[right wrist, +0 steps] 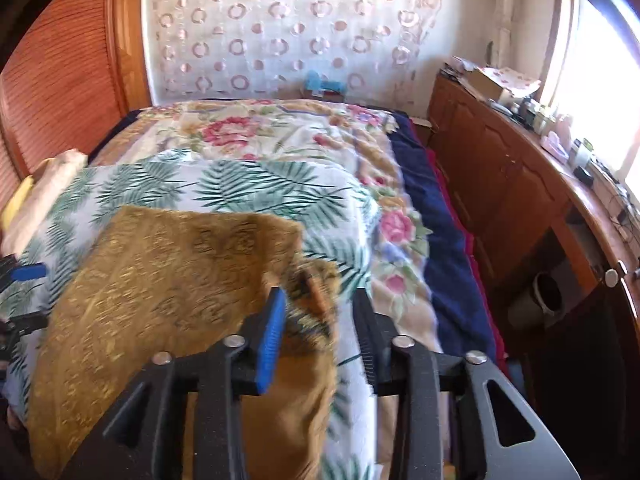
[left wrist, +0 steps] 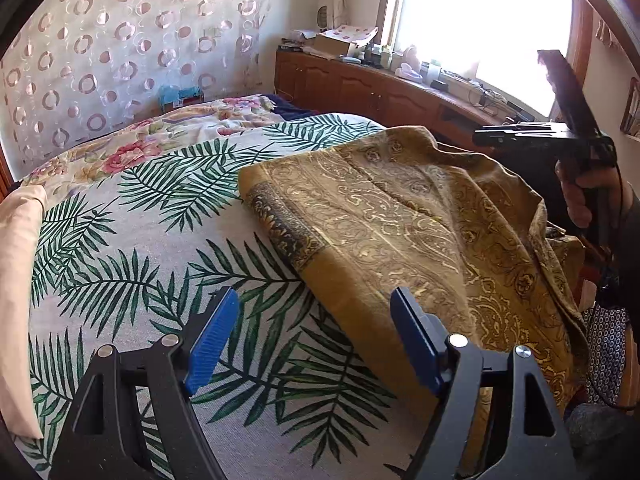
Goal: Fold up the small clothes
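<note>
Your right-wrist view is smeared with motion, so the pattern on the mustard paisley cloth (right wrist: 160,292) reads only as blotches there, and you cannot tell exactly where its bunched corner ends against the palm-leaf sheet (right wrist: 256,188). In the left-wrist view the cloth's far right side drops out of sight behind your right hand (left wrist: 584,196), and its near edge is cut off by the black frame of the left gripper (left wrist: 316,340). The window (left wrist: 484,20) is blown out white, and the small things along the wooden cabinet (left wrist: 360,84) are too small to name. Your left gripper stands wide with nothing between its blue pads (left wrist: 212,344); bare sheet shows in the gap, and the cloth (left wrist: 400,216) spreads from its 12 o'clock round to 3 o'clock, its folded edge running just beside, perhaps under, the right-hand finger. Your right gripper (right wrist: 320,332) is partly parted, not wide; the crumpled corner of the cloth sits between the fingers, close to the left blue pad (right wrist: 272,340), with a gap on the right-hand side, so nothing is pinched. From that gripper the main body of the cloth lies at 9 to 11 o'clock, flat on the sheet, with the floral quilt (right wrist: 248,132) beyond at 12 o'clock.
</note>
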The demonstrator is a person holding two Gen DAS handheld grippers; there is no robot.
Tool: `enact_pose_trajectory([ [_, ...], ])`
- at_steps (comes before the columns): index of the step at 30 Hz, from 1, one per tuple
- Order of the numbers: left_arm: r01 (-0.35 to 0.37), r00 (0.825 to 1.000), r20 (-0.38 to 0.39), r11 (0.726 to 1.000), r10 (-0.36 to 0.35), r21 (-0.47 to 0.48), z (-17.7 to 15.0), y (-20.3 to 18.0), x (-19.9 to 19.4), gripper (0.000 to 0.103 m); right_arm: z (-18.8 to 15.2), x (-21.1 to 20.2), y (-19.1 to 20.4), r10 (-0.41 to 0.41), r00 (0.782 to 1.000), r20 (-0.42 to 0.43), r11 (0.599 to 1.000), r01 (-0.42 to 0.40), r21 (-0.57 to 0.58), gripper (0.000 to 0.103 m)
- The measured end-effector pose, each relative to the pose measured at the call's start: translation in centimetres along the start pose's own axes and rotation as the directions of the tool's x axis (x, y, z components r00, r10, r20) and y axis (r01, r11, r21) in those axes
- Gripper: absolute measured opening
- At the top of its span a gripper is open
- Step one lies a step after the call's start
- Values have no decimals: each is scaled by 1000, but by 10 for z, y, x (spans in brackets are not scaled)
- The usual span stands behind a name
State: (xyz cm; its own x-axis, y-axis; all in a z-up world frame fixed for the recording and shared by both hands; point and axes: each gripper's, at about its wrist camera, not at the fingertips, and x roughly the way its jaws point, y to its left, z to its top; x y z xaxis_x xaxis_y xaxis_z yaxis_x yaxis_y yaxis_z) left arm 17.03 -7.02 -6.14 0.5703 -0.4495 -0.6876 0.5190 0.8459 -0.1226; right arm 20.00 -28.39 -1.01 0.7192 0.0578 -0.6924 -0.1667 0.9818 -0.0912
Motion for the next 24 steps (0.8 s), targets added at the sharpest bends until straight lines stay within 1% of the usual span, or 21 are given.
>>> enact_pose_trajectory([
  [1,0,1000,2,1000,0,3,0,-2,-1,79,-4,-4,1,15,1000,6,1000,-15,-6,45],
  [3,-1,1000,8,1000,1,9,-1,-7,-4,79,-14,-17,12,40,999,16,999,-40,-25,50],
  [7,-4,1000,24,1000,4,16,-4,-18,-13,79,-38,-37,30,78,997,26,997,-77,-29,52],
  [8,-3,1000,29,1000,2,20,-5,-22,-16,79,-44,-34,30,92,995,26,996,-91,-25,52],
  [12,4,999,39,1000,-5,29,-9,-31,-23,79,-71,-39,45,152,988,-9,988,-152,-38,52],
  [17,21,999,50,999,-23,46,-14,-44,-31,79,-96,-31,62,178,980,-88,979,-186,-89,52],
  [18,23,998,53,999,-25,49,-14,-46,-32,79,-100,-28,62,170,979,-110,979,-180,-95,48],
  [19,26,998,57,998,-28,52,-14,-48,-34,79,-102,-28,60,165,979,-124,980,-177,-94,30],
  [22,38,996,73,998,-42,52,-14,-51,-39,79,-107,-38,53,137,981,-140,980,-154,-125,4],
  [24,43,996,80,998,-47,50,-14,-51,-40,79,-112,-54,46,124,983,-135,981,-142,-132,3],
])
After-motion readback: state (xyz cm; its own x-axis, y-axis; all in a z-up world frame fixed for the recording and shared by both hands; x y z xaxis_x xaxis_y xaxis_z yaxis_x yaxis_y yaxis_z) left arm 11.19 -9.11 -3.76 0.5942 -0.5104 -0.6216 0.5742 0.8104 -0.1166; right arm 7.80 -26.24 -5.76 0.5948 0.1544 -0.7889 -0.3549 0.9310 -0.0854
